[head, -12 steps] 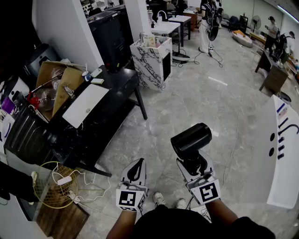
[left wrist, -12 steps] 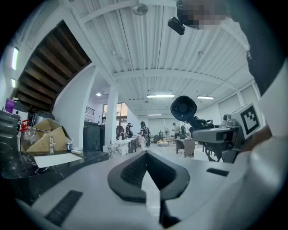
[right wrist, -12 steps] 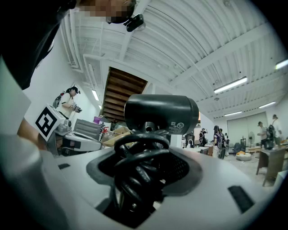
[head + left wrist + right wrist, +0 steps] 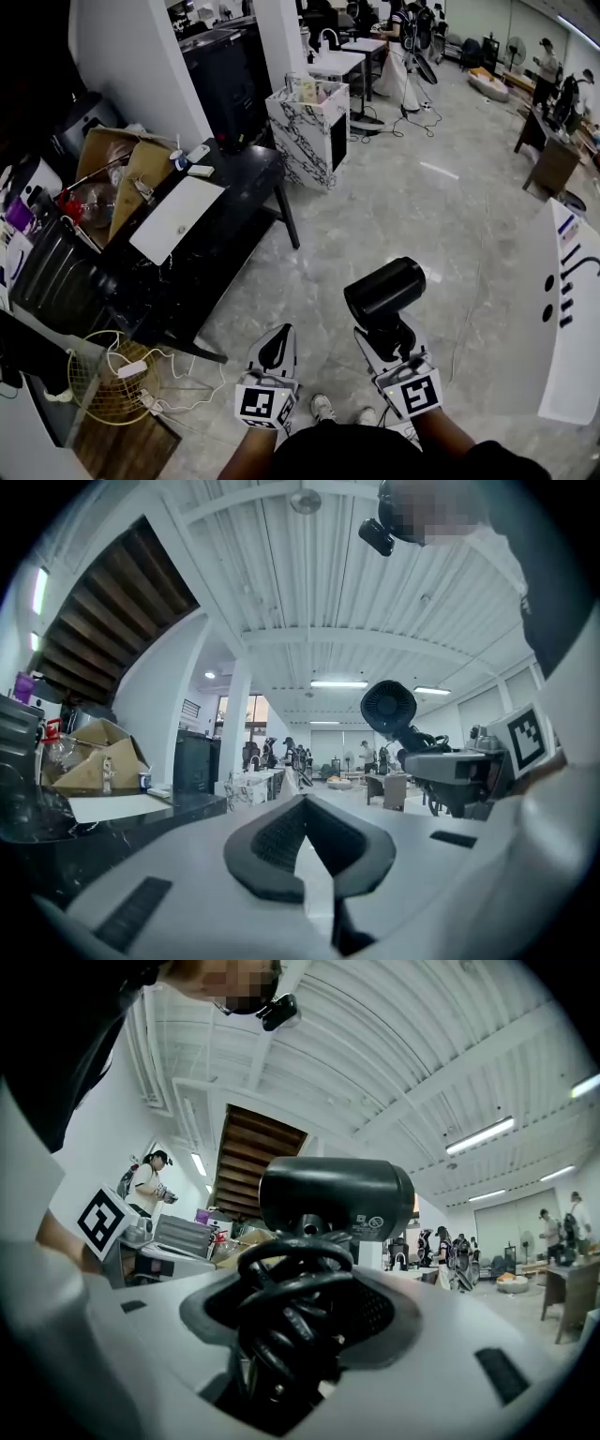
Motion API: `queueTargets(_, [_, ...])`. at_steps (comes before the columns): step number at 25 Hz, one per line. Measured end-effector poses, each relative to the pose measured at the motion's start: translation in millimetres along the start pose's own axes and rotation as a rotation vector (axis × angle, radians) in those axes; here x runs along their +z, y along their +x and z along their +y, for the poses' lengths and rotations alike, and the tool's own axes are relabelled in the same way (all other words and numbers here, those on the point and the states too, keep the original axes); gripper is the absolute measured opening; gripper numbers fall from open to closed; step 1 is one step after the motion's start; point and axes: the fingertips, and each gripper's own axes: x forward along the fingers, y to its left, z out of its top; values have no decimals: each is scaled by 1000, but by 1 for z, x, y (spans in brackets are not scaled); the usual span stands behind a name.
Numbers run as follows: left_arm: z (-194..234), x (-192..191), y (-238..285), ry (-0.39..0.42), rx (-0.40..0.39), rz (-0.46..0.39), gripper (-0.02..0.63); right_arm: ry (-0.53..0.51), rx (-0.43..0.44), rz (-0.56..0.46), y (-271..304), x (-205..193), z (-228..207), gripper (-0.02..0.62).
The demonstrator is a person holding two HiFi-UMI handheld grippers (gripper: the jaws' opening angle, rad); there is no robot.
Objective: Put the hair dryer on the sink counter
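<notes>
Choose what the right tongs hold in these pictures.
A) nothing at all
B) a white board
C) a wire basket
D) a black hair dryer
D: in the right gripper view the right tongs are closed on the handle of the black hair dryer, with its coiled cord between the jaws. The head view also shows the dryer standing up out of that gripper.
</notes>
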Motion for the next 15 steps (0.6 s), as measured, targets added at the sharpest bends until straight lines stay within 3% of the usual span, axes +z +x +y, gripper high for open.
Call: queueTargets(15, [48,1,14,49,-11,-8,-5,9,7,-51,40,0,12,262])
